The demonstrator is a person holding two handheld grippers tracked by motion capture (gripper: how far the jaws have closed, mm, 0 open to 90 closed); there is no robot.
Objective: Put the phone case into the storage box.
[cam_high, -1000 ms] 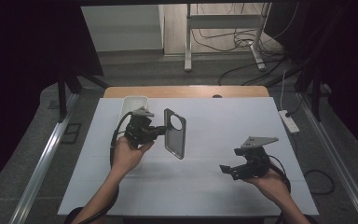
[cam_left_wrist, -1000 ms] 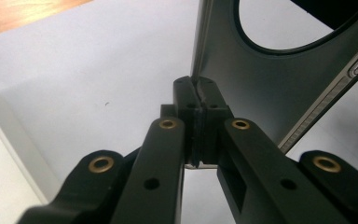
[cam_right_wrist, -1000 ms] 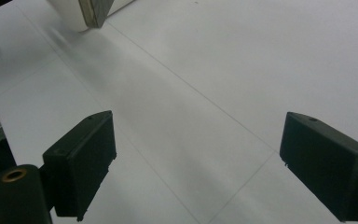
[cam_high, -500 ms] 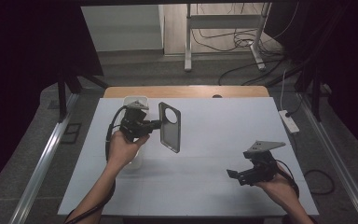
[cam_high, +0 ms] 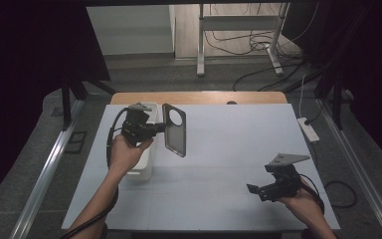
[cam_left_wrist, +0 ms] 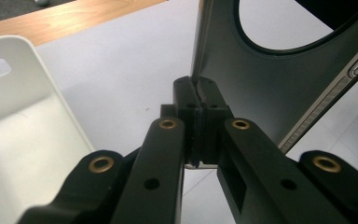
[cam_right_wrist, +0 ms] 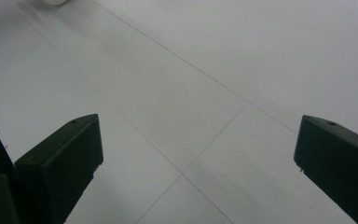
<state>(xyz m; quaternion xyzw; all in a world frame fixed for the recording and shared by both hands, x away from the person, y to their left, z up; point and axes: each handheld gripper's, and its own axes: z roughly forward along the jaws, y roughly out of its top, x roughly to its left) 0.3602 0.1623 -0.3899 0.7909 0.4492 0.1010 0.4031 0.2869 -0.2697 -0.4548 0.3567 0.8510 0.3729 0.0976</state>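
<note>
Holding the dark grey, flat phone case [cam_high: 174, 130] by its edge, my left gripper [cam_high: 157, 128] has its jaws pinched tight on the thin rim, so the pick-up looks done. The case hangs upright in the air at the far left of the white worktop [cam_high: 229, 149], just right of the white plastic bin [cam_high: 146, 164] with rounded corners. By my judgement what is left is to carry it over the bin and let go; nothing lies inside the part of the bin I can see.

The case is a slim, smooth shell with a large round cut-out near its top and a silvery strip along one side edge [cam_left_wrist: 317, 105]. The bin looks matte, with a slot-shaped handle hole.

My right gripper [cam_high: 253, 189] rests near the right front of the worktop; its jaws have just been opening, and they stand wide with nothing between them.
</note>
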